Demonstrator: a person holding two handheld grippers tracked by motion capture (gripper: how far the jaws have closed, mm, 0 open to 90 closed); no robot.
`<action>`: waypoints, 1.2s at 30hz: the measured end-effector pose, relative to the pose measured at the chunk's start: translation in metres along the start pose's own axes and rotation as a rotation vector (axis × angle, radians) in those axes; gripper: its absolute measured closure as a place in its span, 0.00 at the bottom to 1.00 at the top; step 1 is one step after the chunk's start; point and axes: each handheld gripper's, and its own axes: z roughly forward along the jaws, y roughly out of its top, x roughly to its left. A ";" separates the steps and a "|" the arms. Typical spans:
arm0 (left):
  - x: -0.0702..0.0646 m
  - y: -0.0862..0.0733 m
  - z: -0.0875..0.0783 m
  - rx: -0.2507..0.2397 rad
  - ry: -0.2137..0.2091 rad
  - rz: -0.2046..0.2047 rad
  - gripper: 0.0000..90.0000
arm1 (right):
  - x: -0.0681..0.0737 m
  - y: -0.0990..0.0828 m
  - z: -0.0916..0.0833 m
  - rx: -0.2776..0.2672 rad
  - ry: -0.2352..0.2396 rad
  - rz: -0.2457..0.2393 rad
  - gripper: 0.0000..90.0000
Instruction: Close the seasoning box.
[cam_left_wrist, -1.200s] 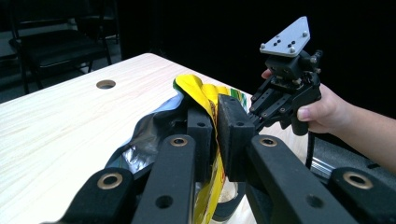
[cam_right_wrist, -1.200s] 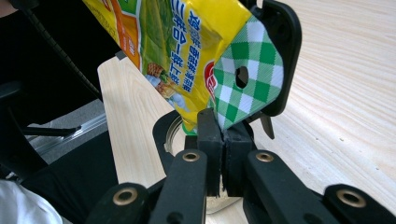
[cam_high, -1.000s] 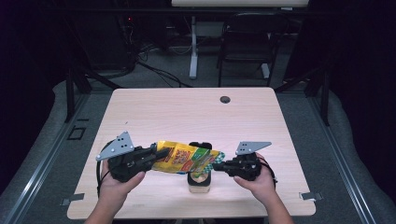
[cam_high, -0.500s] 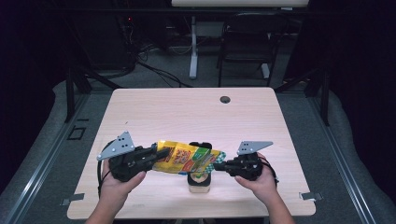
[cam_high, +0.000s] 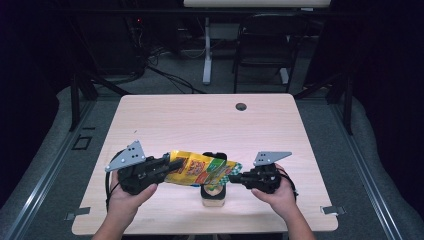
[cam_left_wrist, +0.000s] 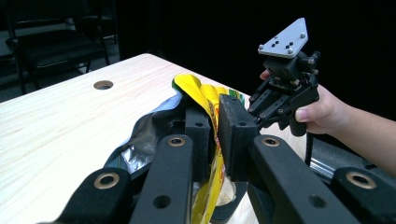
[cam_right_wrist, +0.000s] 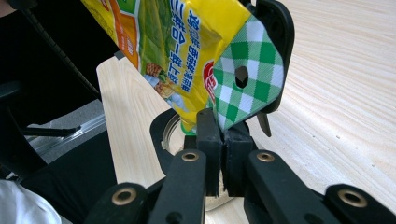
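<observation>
A yellow snack bag (cam_high: 200, 170) hangs stretched between my two grippers, low over the front of the table. My left gripper (cam_high: 169, 167) is shut on its left end, pads pinching the yellow film (cam_left_wrist: 212, 126), and silver lining (cam_left_wrist: 140, 140) shows where the bag gapes. My right gripper (cam_high: 235, 176) is shut on the green-checked corner (cam_right_wrist: 247, 74), its pads (cam_right_wrist: 219, 140) pressed together on it. Directly under the bag stands a small pale jar (cam_high: 212, 196) with its black lid (cam_high: 214, 156) flipped back. The jar's rim (cam_right_wrist: 170, 135) shows below the bag in the right gripper view.
The light wooden table (cam_high: 200, 125) has a cable hole (cam_high: 241, 106) near its far edge. A dark chair (cam_high: 265, 50) and a white table leg (cam_high: 206, 50) stand behind it. The front edge lies close under both hands.
</observation>
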 end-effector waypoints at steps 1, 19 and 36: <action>0.000 0.000 0.000 0.000 -0.001 -0.002 0.92 | 0.000 0.000 0.000 0.000 0.000 -0.001 0.97; 0.000 0.001 0.000 -0.014 -0.008 -0.004 0.90 | 0.000 0.000 0.000 -0.013 0.002 -0.001 0.95; -0.002 0.001 0.002 -0.018 -0.016 -0.001 0.89 | -0.001 0.000 -0.001 -0.004 0.005 0.000 0.93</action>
